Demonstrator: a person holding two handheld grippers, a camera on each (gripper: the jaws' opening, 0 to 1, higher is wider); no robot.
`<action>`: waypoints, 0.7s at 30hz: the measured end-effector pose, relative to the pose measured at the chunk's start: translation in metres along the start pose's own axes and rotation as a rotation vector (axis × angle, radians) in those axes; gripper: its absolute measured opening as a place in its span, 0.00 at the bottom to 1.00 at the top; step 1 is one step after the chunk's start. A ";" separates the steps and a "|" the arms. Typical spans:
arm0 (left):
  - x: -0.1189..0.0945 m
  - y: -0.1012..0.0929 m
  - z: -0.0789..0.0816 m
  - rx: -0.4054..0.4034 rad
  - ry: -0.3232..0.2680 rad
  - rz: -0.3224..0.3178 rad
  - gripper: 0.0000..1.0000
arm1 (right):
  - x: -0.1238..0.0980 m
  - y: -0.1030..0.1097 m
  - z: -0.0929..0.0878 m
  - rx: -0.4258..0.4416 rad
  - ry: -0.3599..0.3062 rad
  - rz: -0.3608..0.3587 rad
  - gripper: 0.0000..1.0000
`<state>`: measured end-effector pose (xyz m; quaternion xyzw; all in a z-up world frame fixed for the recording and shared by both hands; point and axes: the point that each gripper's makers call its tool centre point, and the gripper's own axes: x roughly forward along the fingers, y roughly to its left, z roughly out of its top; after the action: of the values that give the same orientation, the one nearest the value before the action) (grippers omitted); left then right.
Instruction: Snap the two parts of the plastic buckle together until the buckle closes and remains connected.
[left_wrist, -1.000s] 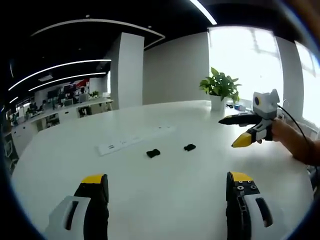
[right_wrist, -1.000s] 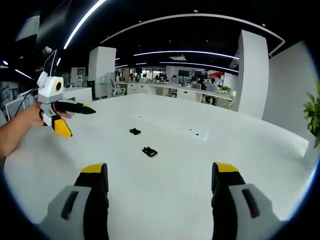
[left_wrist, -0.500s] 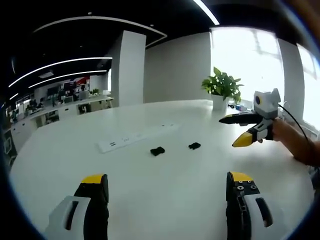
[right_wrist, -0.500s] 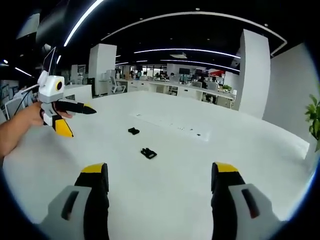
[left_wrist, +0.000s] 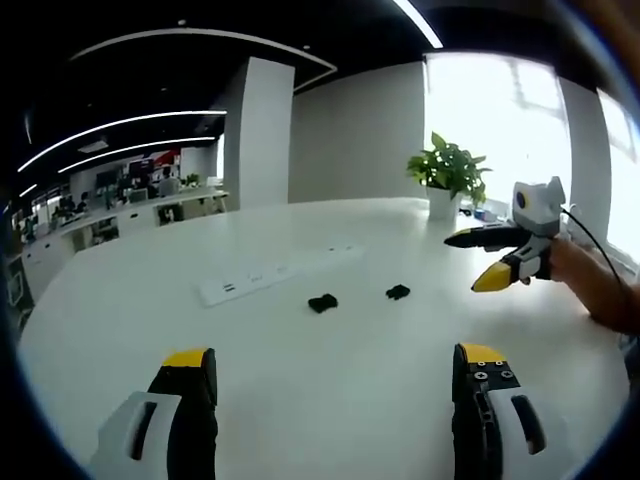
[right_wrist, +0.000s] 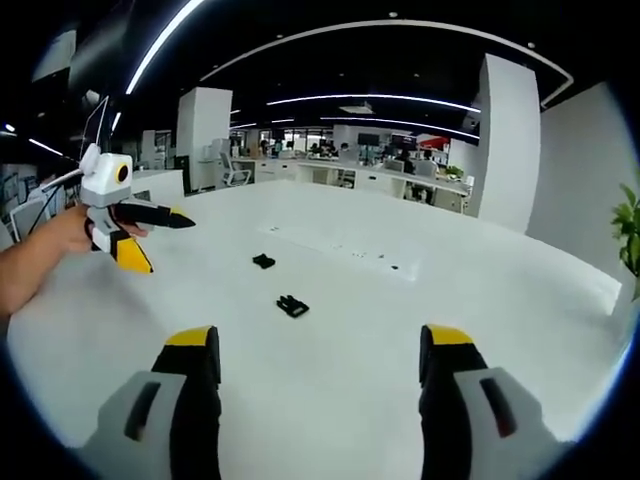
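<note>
White bench (left_wrist: 330, 390) is carrying two black buckle halves, lying apart: near half (right_wrist: 291, 306) ahead of the right gripper (right_wrist: 318, 352), far half (right_wrist: 263, 261) nearer the left gripper (right_wrist: 150, 240). Both grippers are hovering well short, fingers (left_wrist: 188, 362) spread wide, holding nothing.

An open-plan office is shown. A large white bench (left_wrist: 330, 370) is seen in the foreground, with a white power strip (left_wrist: 270, 277) lying on it. Beyond the bench, rows of desks (right_wrist: 395, 185) with monitors and chairs are seen, lit by long ceiling light strips (right_wrist: 370, 100). A potted plant (left_wrist: 447, 180) is placed at the bench's far edge, beside a bright window (left_wrist: 500, 120).
</note>
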<state>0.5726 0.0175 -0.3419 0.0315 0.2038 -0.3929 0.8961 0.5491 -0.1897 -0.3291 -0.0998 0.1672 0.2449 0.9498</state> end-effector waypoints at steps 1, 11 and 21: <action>0.001 0.000 0.001 -0.002 -0.003 0.000 0.99 | 0.002 0.001 0.000 0.000 0.002 0.004 0.82; 0.006 0.001 -0.007 0.000 0.022 -0.012 0.99 | 0.015 0.006 0.003 -0.004 0.010 0.023 0.79; 0.012 0.002 0.005 -0.036 -0.003 -0.025 0.99 | 0.017 0.001 0.002 0.003 0.009 0.016 0.78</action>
<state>0.5835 0.0096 -0.3425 0.0121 0.2099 -0.4002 0.8920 0.5635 -0.1813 -0.3335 -0.0982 0.1724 0.2519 0.9472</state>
